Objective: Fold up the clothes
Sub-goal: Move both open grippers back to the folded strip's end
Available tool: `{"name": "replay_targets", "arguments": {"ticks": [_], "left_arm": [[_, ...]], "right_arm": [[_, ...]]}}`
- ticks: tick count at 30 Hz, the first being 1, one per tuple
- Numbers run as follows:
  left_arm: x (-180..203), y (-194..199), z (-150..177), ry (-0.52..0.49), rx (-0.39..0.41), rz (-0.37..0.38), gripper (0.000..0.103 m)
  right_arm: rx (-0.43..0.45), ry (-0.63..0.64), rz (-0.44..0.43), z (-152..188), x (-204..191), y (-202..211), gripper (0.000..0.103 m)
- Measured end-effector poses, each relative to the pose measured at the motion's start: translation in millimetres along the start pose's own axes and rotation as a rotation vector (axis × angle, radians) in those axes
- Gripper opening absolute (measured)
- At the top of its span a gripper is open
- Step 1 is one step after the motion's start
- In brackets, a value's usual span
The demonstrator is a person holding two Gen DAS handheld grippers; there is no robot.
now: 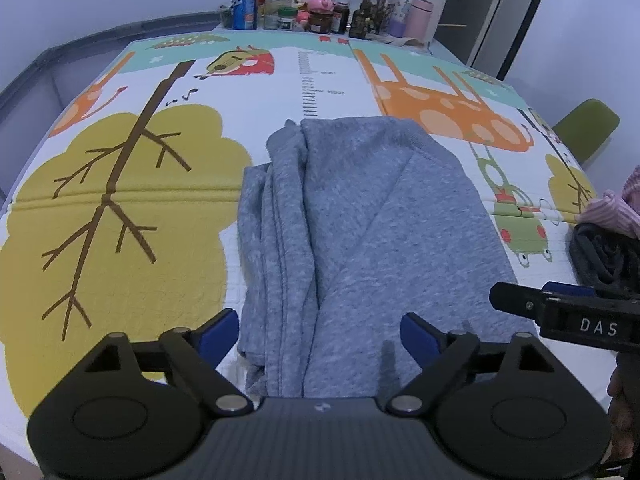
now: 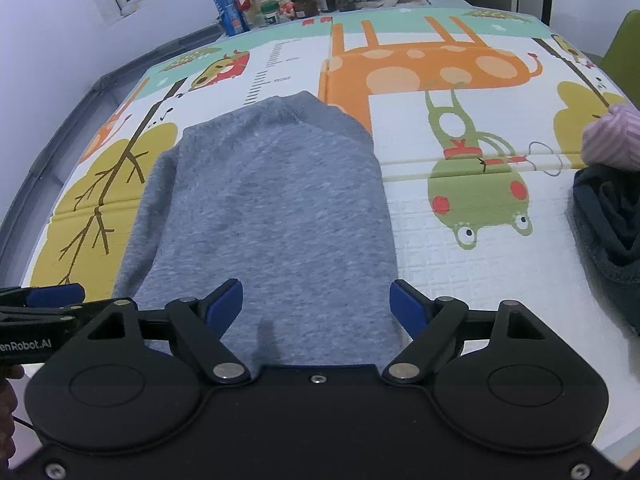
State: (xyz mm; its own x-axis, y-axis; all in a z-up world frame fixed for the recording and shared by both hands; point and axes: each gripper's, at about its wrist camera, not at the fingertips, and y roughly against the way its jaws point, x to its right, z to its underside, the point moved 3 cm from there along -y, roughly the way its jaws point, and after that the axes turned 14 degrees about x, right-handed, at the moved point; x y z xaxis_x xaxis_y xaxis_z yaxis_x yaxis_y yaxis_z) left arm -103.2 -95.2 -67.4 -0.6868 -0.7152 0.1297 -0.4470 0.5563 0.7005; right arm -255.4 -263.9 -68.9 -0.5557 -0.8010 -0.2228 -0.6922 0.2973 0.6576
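Note:
A grey sweatshirt (image 1: 360, 216) lies folded lengthwise on the cartoon play mat (image 1: 120, 200), its ribbed hem at the far end and bunched layers along its left side. My left gripper (image 1: 320, 334) hovers over the near end with blue pads spread wide and nothing pinched. In the right wrist view the same sweatshirt (image 2: 272, 208) stretches away from my right gripper (image 2: 316, 300), which also stands open above the near edge, cloth below the pads but not clamped. Each gripper shows at the edge of the other's view.
A dark garment (image 2: 608, 220) with a pink striped one (image 2: 612, 140) on top sits at the right of the mat (image 2: 460, 260). Bottles, jars and a blue can (image 1: 245, 2) crowd the far end. A green chair (image 1: 588, 128) stands to the right.

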Motion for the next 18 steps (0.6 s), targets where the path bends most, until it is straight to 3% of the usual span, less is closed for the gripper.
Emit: {"name": "replay_targets", "arguments": {"ticks": [10, 18], "left_arm": [[0, -5, -6, -0.008, 0.02, 0.034, 0.092], [-1, -10, -11, -0.027, 0.016, 0.055, 0.092]], "right_arm": [[0.007, -0.051, 0.036, 5, 10, 6, 0.089], [0.035, -0.019, 0.045, 7, -1, 9, 0.091]]}}
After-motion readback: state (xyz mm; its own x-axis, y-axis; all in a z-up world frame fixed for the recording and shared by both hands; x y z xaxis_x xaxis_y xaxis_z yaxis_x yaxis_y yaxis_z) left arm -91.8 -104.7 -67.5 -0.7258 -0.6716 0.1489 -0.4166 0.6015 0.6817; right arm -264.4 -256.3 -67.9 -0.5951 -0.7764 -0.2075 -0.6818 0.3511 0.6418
